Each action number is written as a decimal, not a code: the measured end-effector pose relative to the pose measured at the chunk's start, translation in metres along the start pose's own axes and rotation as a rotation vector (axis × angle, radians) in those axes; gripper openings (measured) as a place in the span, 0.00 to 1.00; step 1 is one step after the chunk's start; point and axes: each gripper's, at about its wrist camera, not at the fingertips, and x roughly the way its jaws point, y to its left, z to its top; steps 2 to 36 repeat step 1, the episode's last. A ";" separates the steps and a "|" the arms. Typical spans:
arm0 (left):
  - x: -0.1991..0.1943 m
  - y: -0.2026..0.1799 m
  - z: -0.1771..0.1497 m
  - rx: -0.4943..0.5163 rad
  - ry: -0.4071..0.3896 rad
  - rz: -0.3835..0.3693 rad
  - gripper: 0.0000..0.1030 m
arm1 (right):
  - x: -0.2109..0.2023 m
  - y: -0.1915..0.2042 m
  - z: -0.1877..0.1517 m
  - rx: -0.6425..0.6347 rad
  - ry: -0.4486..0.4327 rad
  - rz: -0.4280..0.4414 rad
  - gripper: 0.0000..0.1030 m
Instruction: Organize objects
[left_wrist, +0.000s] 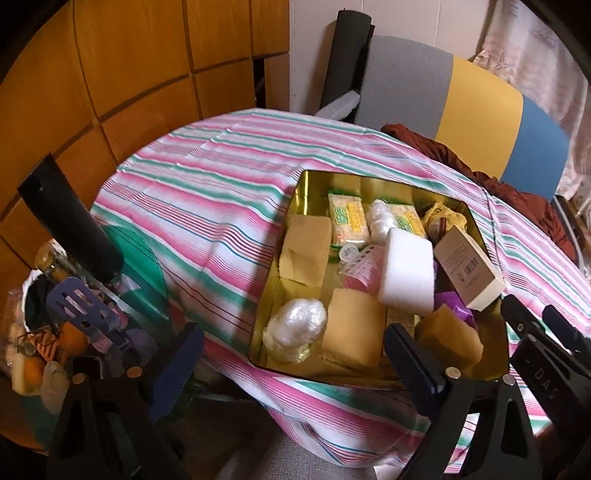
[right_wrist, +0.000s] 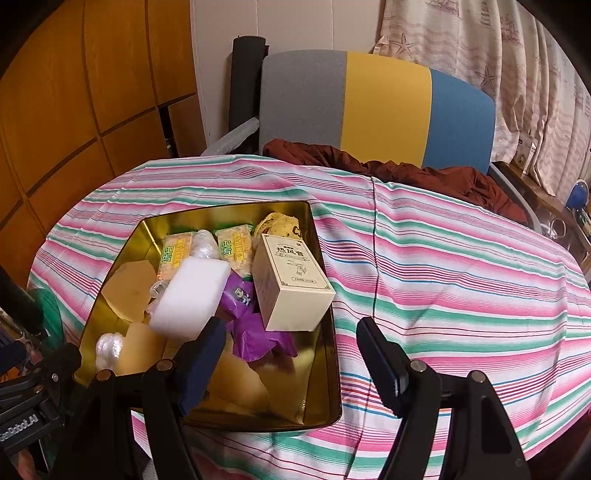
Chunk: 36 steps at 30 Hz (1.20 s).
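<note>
Both the left gripper (left_wrist: 295, 354) and right gripper (right_wrist: 291, 350) hang wide open and empty over the near edge of the gold tin (right_wrist: 325, 376), where all the items already lie. The cream box (right_wrist: 291, 280) leans on the tin's right wall; I judge 1 gentle nudge inward would settle it. The tin sits on a striped tablecloth (right_wrist: 461, 280), with a 3-coloured chair (right_wrist: 384, 110) beyond it.

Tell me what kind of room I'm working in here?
Most likely a lived-in room at home, not a workshop. A striped tablecloth covers the table, a fabric chair with clothing dumped on it stands behind, and starfish-print curtains hang at the right.
</note>
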 end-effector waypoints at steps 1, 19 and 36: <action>0.000 0.000 0.000 0.007 -0.001 0.009 0.94 | 0.000 0.000 0.000 0.002 0.000 -0.002 0.72; 0.000 0.000 0.000 0.007 -0.001 0.009 0.94 | 0.000 0.000 0.000 0.002 0.000 -0.002 0.72; 0.000 0.000 0.000 0.007 -0.001 0.009 0.94 | 0.000 0.000 0.000 0.002 0.000 -0.002 0.72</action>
